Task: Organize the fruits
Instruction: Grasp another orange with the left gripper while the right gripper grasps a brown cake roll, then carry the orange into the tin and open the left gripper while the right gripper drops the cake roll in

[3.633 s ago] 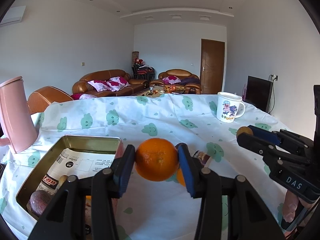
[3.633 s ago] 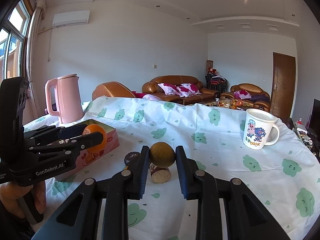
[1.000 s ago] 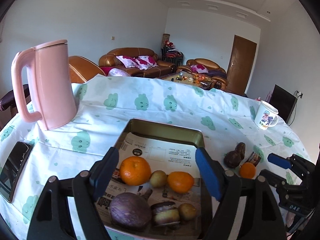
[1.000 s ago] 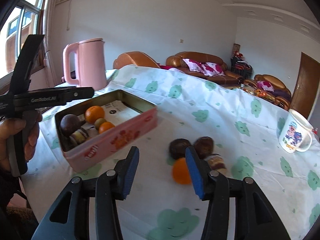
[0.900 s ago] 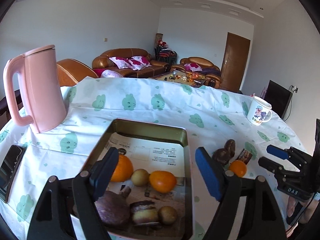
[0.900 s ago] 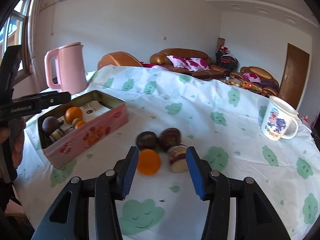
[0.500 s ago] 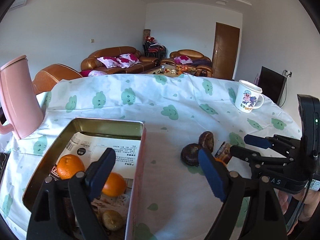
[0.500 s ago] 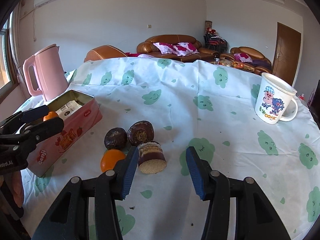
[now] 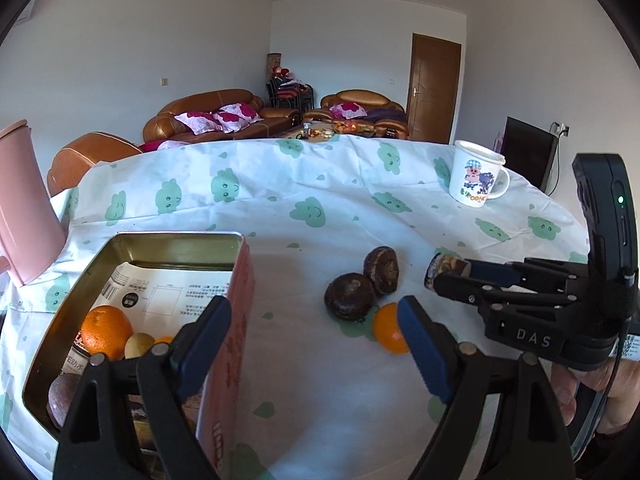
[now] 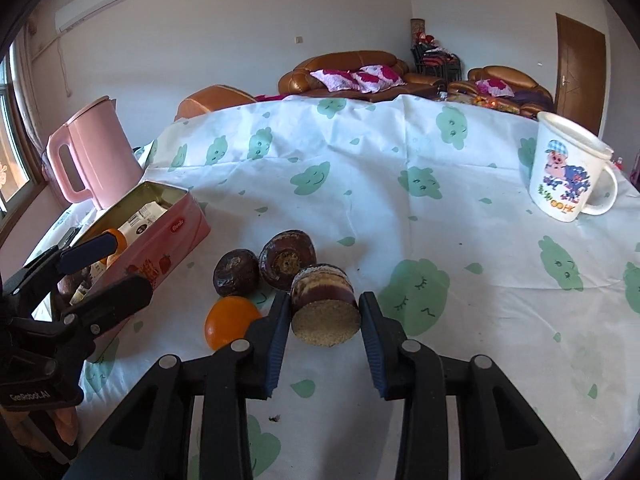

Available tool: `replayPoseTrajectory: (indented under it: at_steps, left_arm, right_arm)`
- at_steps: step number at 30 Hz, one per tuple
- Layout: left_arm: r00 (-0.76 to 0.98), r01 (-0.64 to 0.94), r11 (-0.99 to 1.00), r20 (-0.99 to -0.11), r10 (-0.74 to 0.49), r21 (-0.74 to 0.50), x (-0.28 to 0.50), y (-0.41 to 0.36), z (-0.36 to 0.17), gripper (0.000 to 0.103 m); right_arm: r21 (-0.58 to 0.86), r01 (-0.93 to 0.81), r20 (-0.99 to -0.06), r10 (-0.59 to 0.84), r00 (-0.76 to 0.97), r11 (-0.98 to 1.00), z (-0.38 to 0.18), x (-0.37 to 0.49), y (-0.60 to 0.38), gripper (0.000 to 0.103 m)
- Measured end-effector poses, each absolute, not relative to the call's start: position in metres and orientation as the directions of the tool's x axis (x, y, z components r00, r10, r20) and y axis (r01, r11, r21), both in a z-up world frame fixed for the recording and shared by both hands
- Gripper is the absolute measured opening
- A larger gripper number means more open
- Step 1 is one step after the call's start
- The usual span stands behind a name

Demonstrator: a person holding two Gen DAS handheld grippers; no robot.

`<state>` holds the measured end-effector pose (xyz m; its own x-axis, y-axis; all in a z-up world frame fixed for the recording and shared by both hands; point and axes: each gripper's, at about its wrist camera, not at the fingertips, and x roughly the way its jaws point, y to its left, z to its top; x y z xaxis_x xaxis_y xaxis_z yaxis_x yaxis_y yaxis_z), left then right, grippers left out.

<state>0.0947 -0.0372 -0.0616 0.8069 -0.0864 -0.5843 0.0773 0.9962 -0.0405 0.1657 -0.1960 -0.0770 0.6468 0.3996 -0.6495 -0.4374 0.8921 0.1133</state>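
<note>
A cut brown fruit piece [image 10: 325, 304] lies on the tablecloth between the fingers of my right gripper [image 10: 323, 322], which is open around it. Two dark round fruits [image 10: 236, 272] [image 10: 287, 259] and a small orange [image 10: 230, 321] lie just left of it. My left gripper [image 9: 312, 344] is open and empty, beside the pink tin [image 9: 236, 320], with the orange [image 9: 389, 333] at its right finger. The tin holds an orange [image 9: 105, 332], a green-brown fruit [image 9: 138, 345] and others. The right gripper shows in the left wrist view [image 9: 460, 276].
A pink kettle [image 10: 90, 152] stands behind the tin at the left. A white cartoon mug [image 10: 568, 172] stands at the far right. The table has a white cloth with green prints [image 10: 400, 208]. Sofas and a door lie beyond.
My left gripper has swung right from over the tin toward the loose fruits. My right gripper has moved forward, so the cut fruit piece now sits between its fingers.
</note>
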Motion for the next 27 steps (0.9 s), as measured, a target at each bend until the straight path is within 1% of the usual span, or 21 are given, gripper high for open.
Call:
replayPoseTrajectory:
  at_steps: [3,6,7,8,12,13,16,20,23,27]
  left_arm:
    - [0.785,0.117,0.991,-0.606,-0.129,-0.06,0.1,-0.05,-0.065,0.085]
    - [0.75,0.158,0.984,-0.639,-0.17,-0.077,0.109,-0.063,-0.072,0.075]
    - [0.734,0.166,0.983,-0.655,-0.178,-0.081,0.112,-0.067,-0.075,0.068]
    - [0.717,0.174,0.981,-0.671,-0.188,-0.089,0.116,-0.069,-0.078,0.059]
    - [0.671,0.2,0.971,-0.705,-0.231,-0.128,0.125,-0.077,-0.085,0.048]
    - [0.661,0.213,0.968,-0.711,-0.24,-0.129,0.126,-0.081,-0.087,0.039]
    - [0.655,0.222,0.969,-0.718,-0.234,-0.113,0.127,-0.087,-0.088,0.039]
    - [0.667,0.201,0.971,-0.707,-0.233,-0.13,0.125,-0.08,-0.087,0.038]
    - [0.702,0.185,0.973,-0.674,-0.231,-0.14,0.12,-0.073,-0.081,0.038]
    - [0.747,0.168,0.979,-0.634,-0.201,-0.113,0.111,-0.072,-0.074,0.038]
  right_arm:
    - [0.11,-0.388,-0.618,0.369,0.694,0.915,-0.072,0.16,-0.208,0.037]
    - [0.127,-0.377,-0.615,0.371,0.696,0.918,-0.071,0.162,-0.212,0.037]
    - [0.13,-0.375,-0.617,0.371,0.694,0.918,-0.071,0.163,-0.213,0.037]
    - [0.132,-0.372,-0.617,0.37,0.695,0.919,-0.071,0.164,-0.213,0.037]
    - [0.126,-0.364,-0.606,0.363,0.708,0.923,-0.07,0.161,-0.215,0.037]
    - [0.123,-0.366,-0.606,0.361,0.709,0.923,-0.07,0.161,-0.214,0.037]
    - [0.122,-0.37,-0.606,0.365,0.707,0.921,-0.07,0.161,-0.213,0.037]
    - [0.141,-0.384,-0.59,0.389,0.707,0.912,-0.068,0.16,-0.216,0.037]
    - [0.146,-0.402,-0.565,0.41,0.716,0.904,-0.066,0.155,-0.217,0.037]
    - [0.133,-0.425,-0.537,0.426,0.729,0.895,-0.062,0.149,-0.215,0.037]
